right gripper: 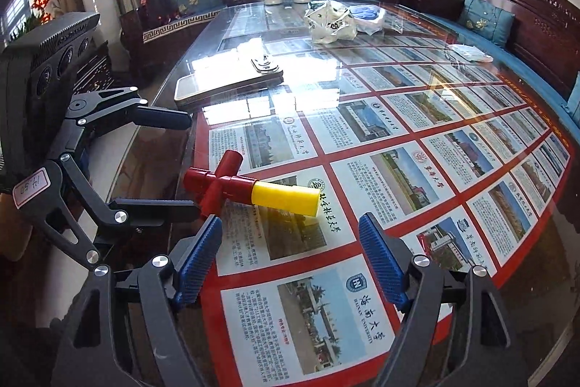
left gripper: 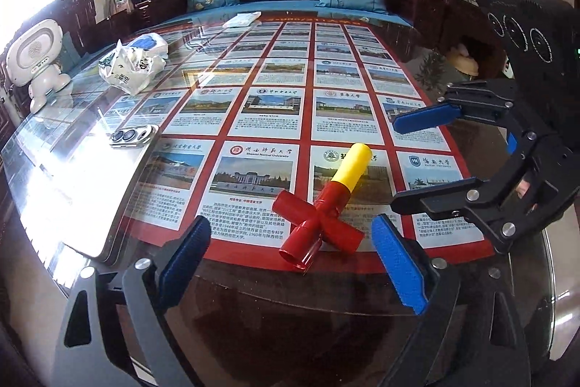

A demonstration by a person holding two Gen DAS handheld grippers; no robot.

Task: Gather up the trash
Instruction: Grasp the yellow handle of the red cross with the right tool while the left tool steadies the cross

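Both tongs spread w/ nothing pinched: left gripper (left gripper: 293,260) straddles the red end of the red-yellow plastic tube piece (left gripper: 328,202) lying on the glass table (left gripper: 253,300), right gripper (right gripper: 290,256) hovers near its yellow end (not touching), crumpled plastic bags (left gripper: 136,62) & phone (left gripper: 134,135) farther off.

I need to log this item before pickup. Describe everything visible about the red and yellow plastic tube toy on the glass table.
The red and yellow plastic tube toy is a glossy red hollow tube with a short red cross-tube through it and a yellow cylinder pushed onto one end. It lies flat on the glass-topped table near its edge, over a printed poster, yellow end pointing away from that edge. It looks intact. Both grippers are near it, but nothing grips it.
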